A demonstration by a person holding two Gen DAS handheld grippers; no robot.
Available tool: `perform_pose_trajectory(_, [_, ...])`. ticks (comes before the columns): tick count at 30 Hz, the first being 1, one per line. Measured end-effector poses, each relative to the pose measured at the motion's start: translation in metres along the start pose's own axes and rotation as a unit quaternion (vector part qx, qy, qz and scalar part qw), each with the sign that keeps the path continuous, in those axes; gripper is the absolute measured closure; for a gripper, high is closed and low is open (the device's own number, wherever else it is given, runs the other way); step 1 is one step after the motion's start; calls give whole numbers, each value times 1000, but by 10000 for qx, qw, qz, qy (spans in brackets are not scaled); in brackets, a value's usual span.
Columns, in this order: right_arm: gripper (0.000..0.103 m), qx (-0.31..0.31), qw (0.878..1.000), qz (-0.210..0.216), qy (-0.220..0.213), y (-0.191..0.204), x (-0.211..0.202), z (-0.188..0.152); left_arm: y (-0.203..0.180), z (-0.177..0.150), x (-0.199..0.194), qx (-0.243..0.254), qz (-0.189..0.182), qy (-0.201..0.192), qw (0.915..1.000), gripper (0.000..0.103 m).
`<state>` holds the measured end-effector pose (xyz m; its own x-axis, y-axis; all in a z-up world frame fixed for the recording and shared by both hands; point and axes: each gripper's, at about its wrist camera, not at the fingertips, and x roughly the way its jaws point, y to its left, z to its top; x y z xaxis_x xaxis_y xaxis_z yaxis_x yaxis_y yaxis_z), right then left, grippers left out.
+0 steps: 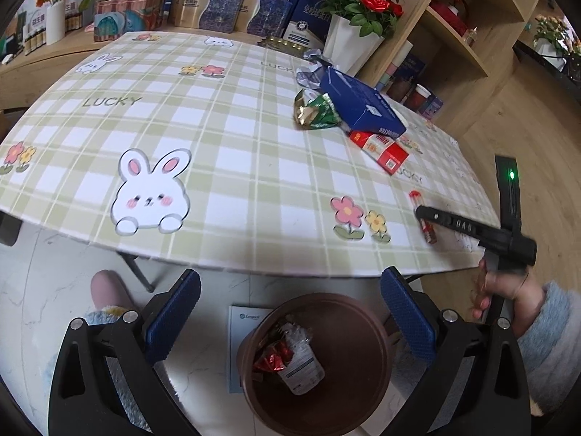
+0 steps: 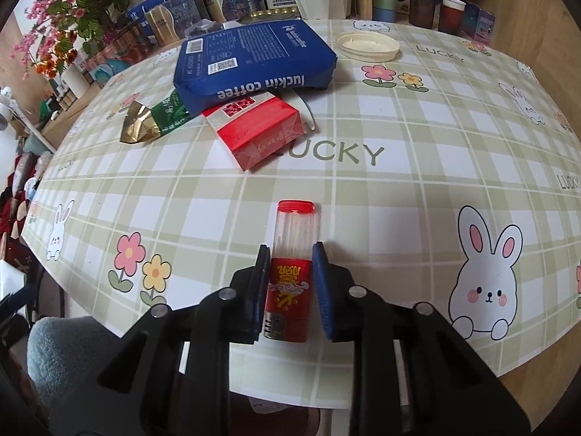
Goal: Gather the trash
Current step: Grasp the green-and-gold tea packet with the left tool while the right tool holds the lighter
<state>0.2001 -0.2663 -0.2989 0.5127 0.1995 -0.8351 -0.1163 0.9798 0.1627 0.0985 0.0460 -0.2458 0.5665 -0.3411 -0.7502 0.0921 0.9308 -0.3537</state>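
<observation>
A clear tube with a red cap and red label lies on the checked tablecloth near the table's front edge. My right gripper is closed around it, both blue pads against its sides; it also shows in the left wrist view. My left gripper is open and empty, held over a brown trash bin on the floor that holds a red wrapper and a white pouch. A blue coffee bag, a red carton and a green-gold wrapper lie piled on the table.
A cream plastic lid lies at the table's far side. Crumpled silver foil sits behind the blue bag. Boxes, flower pots and wooden shelves border the table. A booklet lies on the floor beside the bin.
</observation>
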Motion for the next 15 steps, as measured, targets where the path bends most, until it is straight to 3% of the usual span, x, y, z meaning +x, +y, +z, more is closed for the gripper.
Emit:
perform_pose_trajectory(8, [77,96,9993,305,-206,0,-8,0,-15,56,22,291,-46,-145,9995,11])
perform_pose_trajectory(13, [77,209,9983,467,-271,-2,-9,2,-50,97,55,1461,172,-232,9889,18])
perform_pose_trajectory(15, [77,268,9978,528,-282,-4,-9,2,-56,114,71,1732,135,-219,9845,30])
